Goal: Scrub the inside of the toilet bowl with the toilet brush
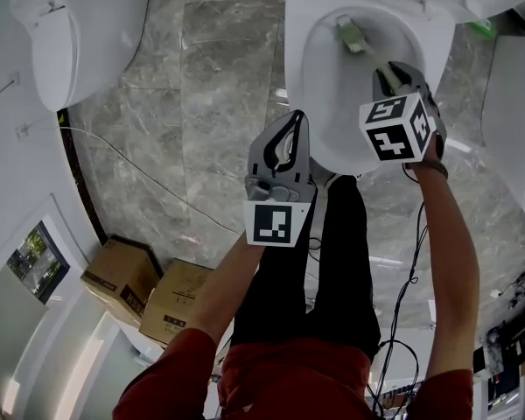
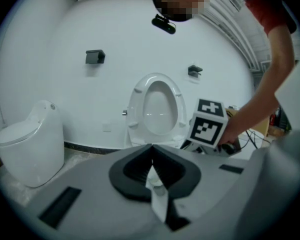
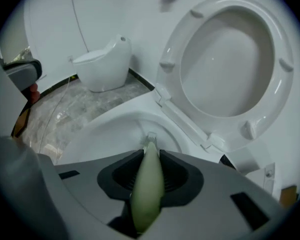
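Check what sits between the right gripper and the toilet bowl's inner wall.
The pale green toilet brush: its handle is clamped in the right gripper and its head reaches down into the toilet bowl. Clearest in the right gripper view.

The left tool (image 1: 290, 129) sticks out on the bare left arm (image 1: 220, 283). Its jaws are pressed together with nothing in them. The right tool (image 1: 392, 75) reaches farther on the right arm (image 1: 451, 252), jaws squeezing the brush (image 1: 352, 35) handle.
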Demonstrator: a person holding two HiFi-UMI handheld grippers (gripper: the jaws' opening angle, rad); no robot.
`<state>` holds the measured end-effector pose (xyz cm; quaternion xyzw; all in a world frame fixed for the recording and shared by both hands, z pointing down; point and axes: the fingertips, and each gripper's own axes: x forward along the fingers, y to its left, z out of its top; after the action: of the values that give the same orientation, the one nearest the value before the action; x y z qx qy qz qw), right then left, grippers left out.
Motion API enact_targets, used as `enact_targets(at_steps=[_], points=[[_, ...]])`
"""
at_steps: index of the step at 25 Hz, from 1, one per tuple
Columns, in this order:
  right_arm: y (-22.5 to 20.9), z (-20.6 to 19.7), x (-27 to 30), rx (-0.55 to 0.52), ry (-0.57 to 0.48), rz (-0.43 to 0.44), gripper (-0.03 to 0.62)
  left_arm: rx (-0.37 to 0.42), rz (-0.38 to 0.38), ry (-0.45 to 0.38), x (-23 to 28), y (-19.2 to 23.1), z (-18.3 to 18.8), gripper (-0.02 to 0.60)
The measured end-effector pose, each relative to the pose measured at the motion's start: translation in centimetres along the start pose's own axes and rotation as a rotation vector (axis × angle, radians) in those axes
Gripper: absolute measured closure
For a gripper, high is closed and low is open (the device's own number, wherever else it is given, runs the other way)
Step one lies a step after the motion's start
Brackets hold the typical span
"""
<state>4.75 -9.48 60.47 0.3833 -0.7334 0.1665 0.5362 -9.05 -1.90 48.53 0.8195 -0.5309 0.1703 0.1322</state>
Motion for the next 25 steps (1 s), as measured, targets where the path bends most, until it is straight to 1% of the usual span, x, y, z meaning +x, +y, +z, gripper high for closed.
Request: enact_targets(at_steps=[2,4,8,10,11,12,15,17,20,22,25], points=[[0.7,0.5,-0.3,-0.056,-0.003,-0.018,0.497,0.001,0.0,-0.003,0.1,0.0,0.2,0.581],[1.4,0.4,0.7,-0.097,0.033,-0.024,0.497,0.005,-0.002,-0.008,0.1,-0.1,0.5,0.581],[2.1,-1.4,4.3,-0.126,0.132,-0.007,0.497,0.013,-0.005,-0.013,0.2,-0.1,0.6,0.581],[2.3,-1.9,5.5,-0.132,0.16,-0.005,0.497,0.01,-0.008,-0.013,0.1,-0.2,0.6,0.581],[2.1,-2.0,5.7,-0.103,0.163,-0.004,0.497,0.012,-0.012,-0.01,0.0,-0.3,0.5,0.581],[1.8,-1.9,5.6,-0.049,0.158,-0.001,0.497,0.015,-0.016,-0.006,-0.1,-0.4,0.5,0.581],[0.0,-1.4,3.3,0.187,0.109,0.008,0.497,0.013,-0.017,0.007,-0.2,-0.5,0.2,0.581],[-1.3,-1.2,1.1,0.33,0.076,-0.004,0.497,0.005,-0.011,0.014,-0.2,-0.4,0.1,0.581],[-2.5,-1.5,-0.1,0.515,0.074,-0.017,0.497,0.004,-0.009,0.009,0.1,-0.5,0.4,0.581],[-2.4,-2.3,1.1,0.6,0.109,-0.006,0.497,0.009,-0.013,0.008,0.2,-0.6,0.7,0.581],[-2.0,-3.9,3.9,0.665,0.173,0.006,0.497,0.012,-0.011,0.004,0.2,-0.3,0.9,0.581]])
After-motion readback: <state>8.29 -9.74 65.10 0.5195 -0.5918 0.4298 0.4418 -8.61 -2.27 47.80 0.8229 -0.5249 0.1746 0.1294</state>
